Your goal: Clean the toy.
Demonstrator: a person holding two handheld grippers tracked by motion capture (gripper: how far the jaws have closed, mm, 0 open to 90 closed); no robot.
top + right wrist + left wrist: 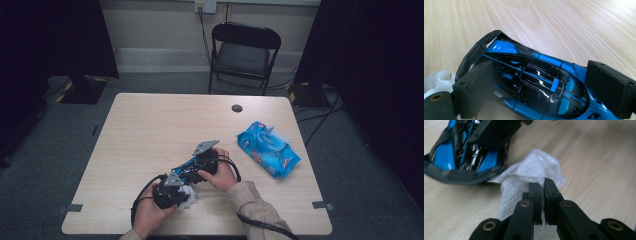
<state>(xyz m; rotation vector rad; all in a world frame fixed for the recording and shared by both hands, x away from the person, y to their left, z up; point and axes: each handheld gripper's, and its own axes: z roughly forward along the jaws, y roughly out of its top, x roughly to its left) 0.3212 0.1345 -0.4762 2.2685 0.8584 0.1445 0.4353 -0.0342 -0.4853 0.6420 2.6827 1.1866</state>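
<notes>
Figure. Wiping a model car, seen at one instant. The right tongs [197, 167] were clamped across the blue-and-black toy car [531, 85], one black pad on each flank, holding it over the near middle of the counter [165, 125]. The left tongs [543, 192] were pinched shut on a white wet wipe [534, 170], whose crumpled free end lay on the counter just beside the car's rear wing [477, 47]. A blue pack of wipes [268, 148] rested well apart, toward the right edge; a folding chair [243, 52] stood beyond the counter.

Judged step: bringing the wipe to the bodywork. To do it well, the free fold of the wipe, rather than the hard tips of the tongs, should probably meet the glossy surface, so the paint is not scratched. The car would likely need to be kept steady and square in its grip, since a sideways push on the rear wing could twist it between the pads. Short strokes along the body, away from the thin wing, appear safest.
</notes>
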